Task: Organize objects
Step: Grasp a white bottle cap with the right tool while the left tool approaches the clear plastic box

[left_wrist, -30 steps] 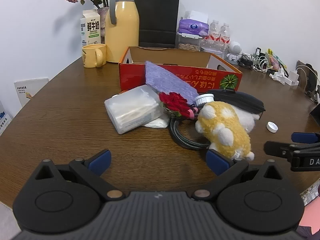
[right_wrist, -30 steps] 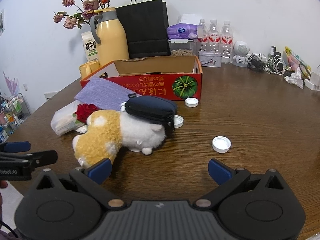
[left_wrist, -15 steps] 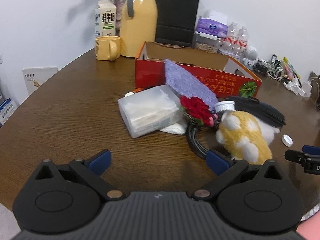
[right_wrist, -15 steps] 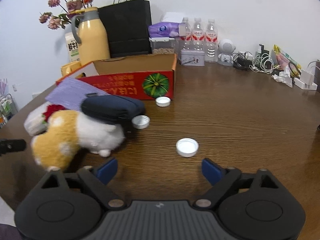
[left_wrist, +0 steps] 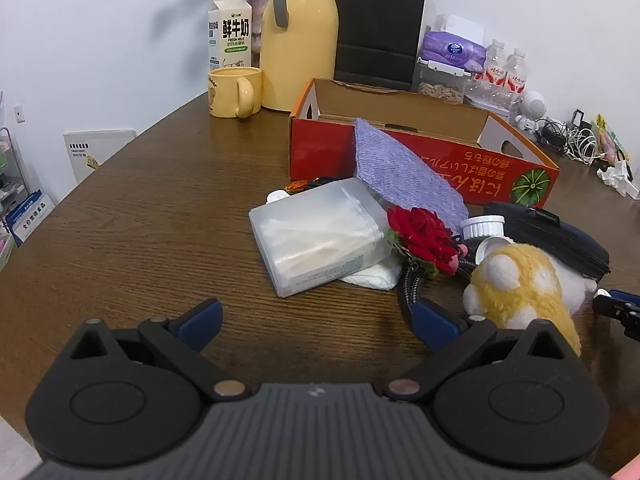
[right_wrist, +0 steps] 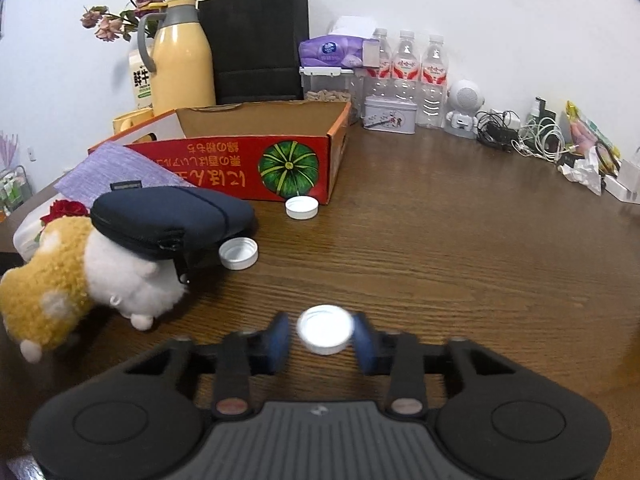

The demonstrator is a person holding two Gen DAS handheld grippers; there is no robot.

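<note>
Hardly anything looked sorted yet. The open red cardboard box (right_wrist: 240, 168) at the far side showed only bare brown walls, though I could not see its floor. The clutter lay heaped in front of it on the left: a yellow-and-white plush toy (right_wrist: 60, 280) under a navy zip pouch (right_wrist: 168, 220), a purple cloth (left_wrist: 404, 172) leaning on the box, a frosted plastic case (left_wrist: 320, 236), a red fabric rose (left_wrist: 424, 236) and a braided dark cable (left_wrist: 408, 288).

The right gripper (right_wrist: 320, 342) had just been closing its jaws around a white plastic bottle cap (right_wrist: 326, 328) lying on the near part of the table. The cap sat between the blue pads, which were blurred, so I could not tell whether they pressed it. The left gripper (left_wrist: 316, 316) stood wide open and empty, near the case and the cable.

Two more white caps, one by the pouch (right_wrist: 239, 253) and one at the box's corner (right_wrist: 302, 207), waited too, so I judged nearly the whole job lay ahead.

The round dark wooden table (right_wrist: 460, 260) stood against a plain white wall. Along its far edge were a yellow jug (left_wrist: 304, 40), a milk carton (left_wrist: 230, 32), a black paper bag (right_wrist: 256, 40), water bottles (right_wrist: 406, 68) and tangled white cords (right_wrist: 532, 136) on the right.
</note>
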